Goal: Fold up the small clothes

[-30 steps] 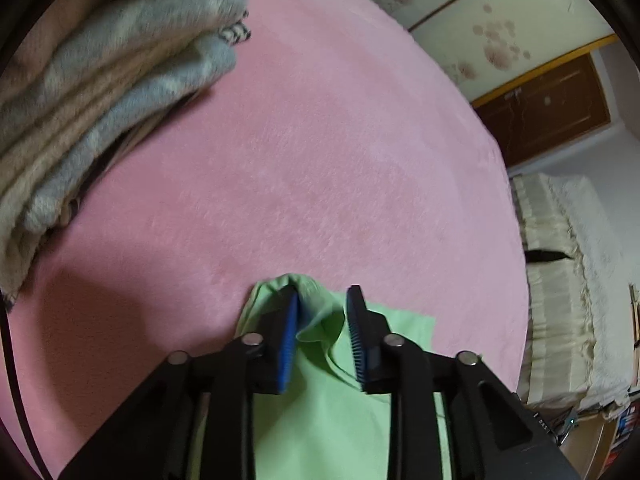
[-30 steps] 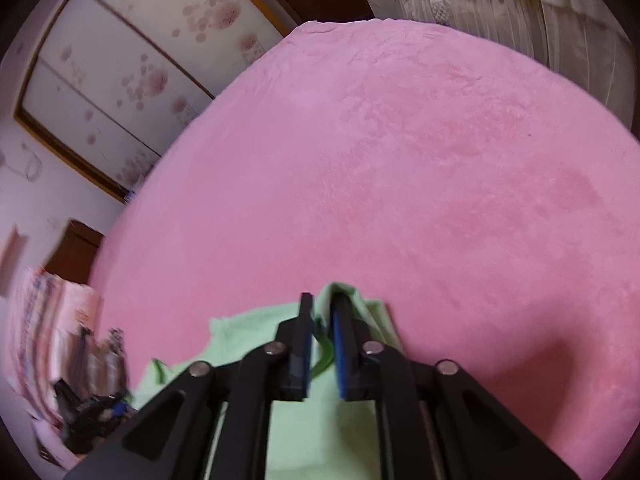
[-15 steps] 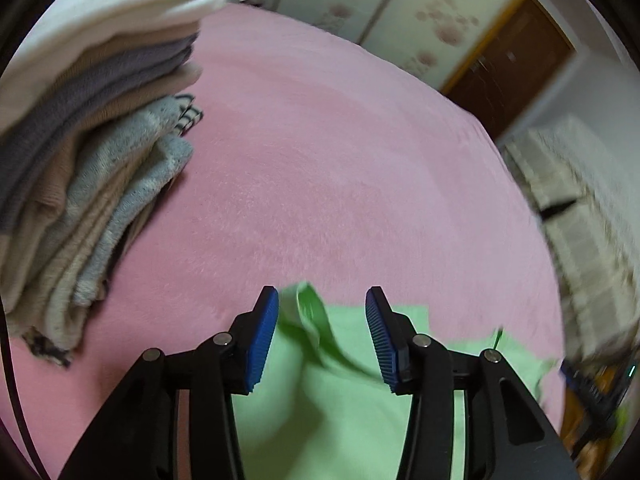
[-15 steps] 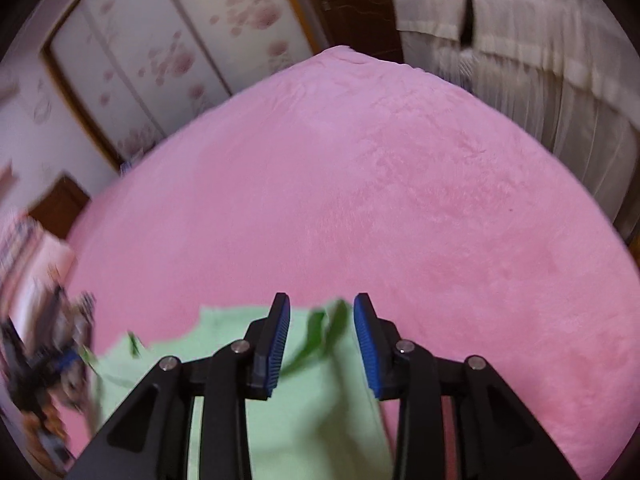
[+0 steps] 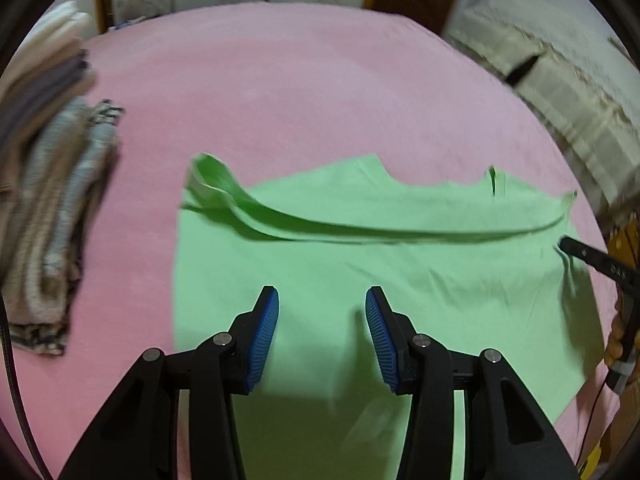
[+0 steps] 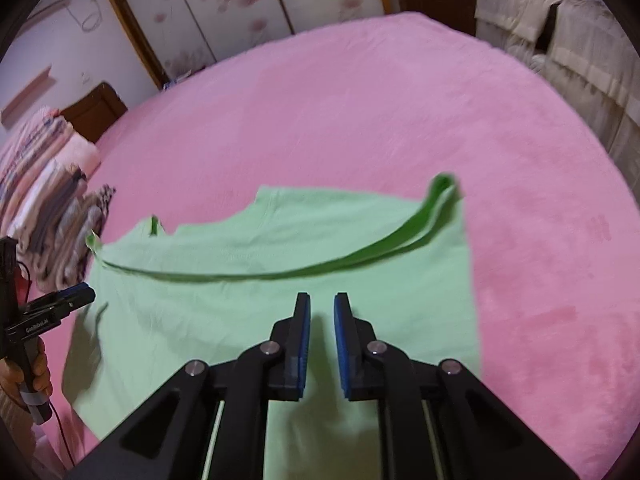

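A light green garment [image 5: 360, 264] lies spread on the pink bed cover [image 5: 280, 92], its far edge folded over in a long hem. It also shows in the right wrist view [image 6: 248, 304]. My left gripper [image 5: 322, 300] is open and empty, raised above the garment's near part. My right gripper [image 6: 322, 308] is open with a narrow gap, empty, above the garment. The right gripper's tip shows at the right edge of the left wrist view [image 5: 576, 252]. The left gripper shows at the left edge of the right wrist view [image 6: 60, 300].
A stack of folded clothes [image 5: 48, 200] stands on the bed to the left of the garment, also in the right wrist view [image 6: 52, 208]. A cream fabric-covered piece [image 5: 552, 80] stands beyond the bed's right edge. Floral wardrobe doors [image 6: 240, 4] stand behind the bed.
Both grippers let go of the garment's top corners, opened, and pulled back and up. The green garment now lies spread flat with its far edge folded.
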A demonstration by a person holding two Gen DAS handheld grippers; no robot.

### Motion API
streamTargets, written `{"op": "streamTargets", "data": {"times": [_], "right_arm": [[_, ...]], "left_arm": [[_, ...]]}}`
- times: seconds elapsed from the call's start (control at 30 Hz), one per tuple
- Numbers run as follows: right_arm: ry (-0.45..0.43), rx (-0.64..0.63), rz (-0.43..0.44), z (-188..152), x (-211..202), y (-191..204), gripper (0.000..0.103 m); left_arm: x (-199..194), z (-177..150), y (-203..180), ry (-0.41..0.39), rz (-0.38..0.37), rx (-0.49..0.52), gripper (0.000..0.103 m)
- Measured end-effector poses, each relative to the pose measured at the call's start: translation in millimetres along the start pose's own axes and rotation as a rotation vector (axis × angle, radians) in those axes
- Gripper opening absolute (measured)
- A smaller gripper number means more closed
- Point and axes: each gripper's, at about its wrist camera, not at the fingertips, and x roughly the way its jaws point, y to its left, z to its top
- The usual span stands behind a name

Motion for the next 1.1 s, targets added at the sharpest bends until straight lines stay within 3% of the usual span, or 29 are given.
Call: {"op": "streamTargets", "data": {"times": [0.33, 0.73, 0.87, 1.0, 1.1], "right_arm": [[-0.015, -0.025, -0.057, 14.6, 33.6, 10.6, 0.011], [-0.09, 0.058, -0.101, 64.4, 47.4, 9.6, 0.011], [-0.109, 0.094, -0.058, 70.5, 39.8, 5.4, 0.012], [-0.087, 0.009, 0.057, 59.7, 25.0, 30.1, 0.012], [-0.049, -0.073, 0.118, 42.5, 20.1, 54.3, 0.012]], "left_arm": [[31.1, 20.8, -25.6, 0.013, 0.034, 0.055, 0.044], [35.0, 74.9, -11.0, -0.121, 0.034, -0.109, 0.045], [27.3, 85.3, -6.0, -0.147, 0.029, -0.163, 0.045], [18.8, 75.9, -9.3, -0.141, 0.003, -0.095, 0.045], [15.1, 59.6, -23.8, -0.089, -0.056, -0.03, 0.045]]}}
